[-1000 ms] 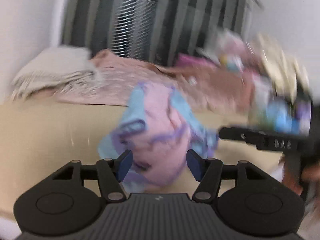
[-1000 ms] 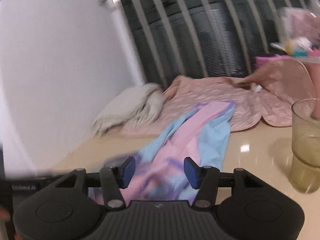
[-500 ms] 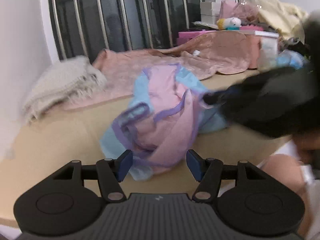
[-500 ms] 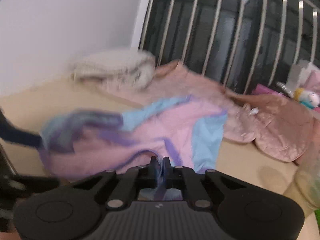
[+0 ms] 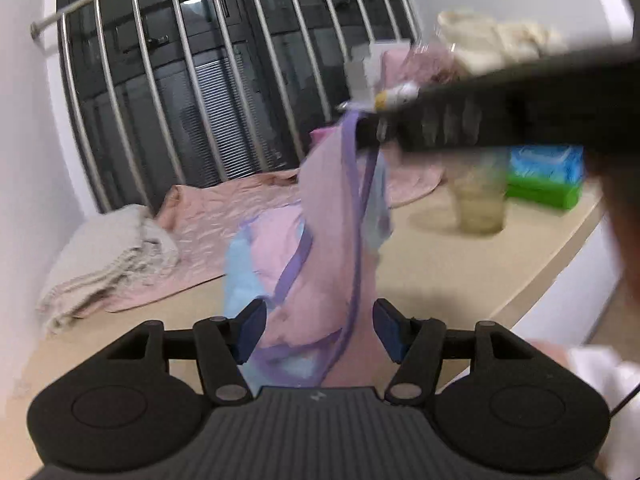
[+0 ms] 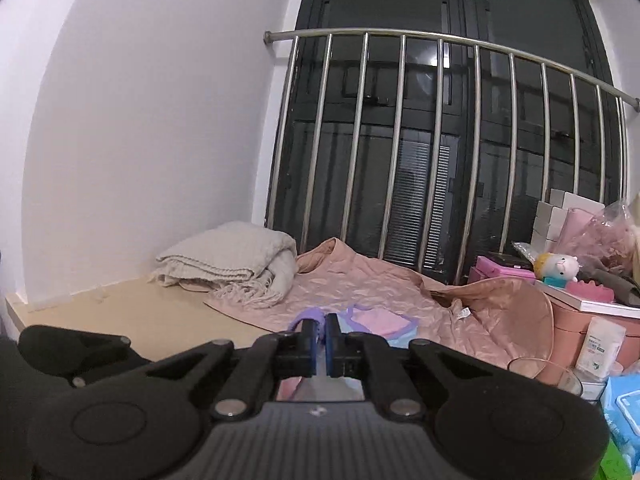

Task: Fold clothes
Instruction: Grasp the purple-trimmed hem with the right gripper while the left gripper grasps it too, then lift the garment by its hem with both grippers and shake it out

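Observation:
A pink and light-blue garment [image 5: 332, 240] with purple trim hangs over the beige table [image 5: 440, 276], its lower part bunched on the tabletop. In the left wrist view my right gripper [image 5: 368, 132] comes in blurred from the upper right, shut on the garment's purple edge. The right wrist view shows the same grip close up: my right gripper [image 6: 320, 330] pinches the purple trim, and the garment [image 6: 380, 320] trails below it. My left gripper [image 5: 318, 330] is open, and the garment's lower folds lie between its blue pads [image 5: 248, 326] without being pressed.
A folded grey knit blanket [image 6: 232, 260] and a spread pink quilted cloth [image 6: 360, 288] lie at the back by the metal railing [image 6: 400, 140]. A drinking glass [image 5: 480, 204], a green-blue tissue pack [image 5: 544, 176], boxes and a toy [image 6: 560, 268] crowd the right side.
My right gripper closed on the garment's purple trim and rose, pulling the garment up off the table. The left gripper rolled and moved in under the hanging cloth, still open.

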Demonstrator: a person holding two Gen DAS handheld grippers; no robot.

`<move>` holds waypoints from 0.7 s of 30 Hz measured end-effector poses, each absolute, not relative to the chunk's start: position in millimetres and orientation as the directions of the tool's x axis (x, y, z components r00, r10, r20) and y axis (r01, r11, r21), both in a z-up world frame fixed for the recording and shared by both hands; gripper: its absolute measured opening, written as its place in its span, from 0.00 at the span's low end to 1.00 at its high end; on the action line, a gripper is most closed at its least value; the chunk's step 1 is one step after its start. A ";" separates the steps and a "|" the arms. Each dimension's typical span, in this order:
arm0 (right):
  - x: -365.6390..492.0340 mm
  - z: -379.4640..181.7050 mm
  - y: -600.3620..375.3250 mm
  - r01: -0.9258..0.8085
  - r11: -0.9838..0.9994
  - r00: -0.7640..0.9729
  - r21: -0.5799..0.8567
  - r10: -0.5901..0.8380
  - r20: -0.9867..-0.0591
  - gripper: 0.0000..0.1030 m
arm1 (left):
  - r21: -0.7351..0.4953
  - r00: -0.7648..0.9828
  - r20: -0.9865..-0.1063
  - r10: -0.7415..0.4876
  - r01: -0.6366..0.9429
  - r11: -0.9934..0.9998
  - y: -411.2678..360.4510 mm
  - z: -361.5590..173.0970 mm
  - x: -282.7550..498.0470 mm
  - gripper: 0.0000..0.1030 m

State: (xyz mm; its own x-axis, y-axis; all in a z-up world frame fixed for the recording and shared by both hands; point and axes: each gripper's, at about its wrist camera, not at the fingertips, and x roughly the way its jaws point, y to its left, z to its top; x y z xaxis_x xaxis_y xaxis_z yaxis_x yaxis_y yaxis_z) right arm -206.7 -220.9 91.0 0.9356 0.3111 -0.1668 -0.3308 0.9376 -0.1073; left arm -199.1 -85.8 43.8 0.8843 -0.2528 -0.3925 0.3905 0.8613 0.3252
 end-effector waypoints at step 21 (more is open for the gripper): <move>-205.5 21.5 -193.0 -0.297 0.910 0.924 -0.289 0.197 -0.329 0.04 | 0.064 0.948 -0.304 0.098 -0.082 0.995 -22.0 23.8 -177.5 0.12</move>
State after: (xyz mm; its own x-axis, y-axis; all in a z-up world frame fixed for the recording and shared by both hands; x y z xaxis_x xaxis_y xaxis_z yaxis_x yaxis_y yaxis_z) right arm -205.5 -193.0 21.5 0.9236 0.1968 -0.3289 -0.2969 0.9101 -0.2890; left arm -177.5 -22.0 23.8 0.9475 0.0979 -0.3042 -0.0821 0.9945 0.0645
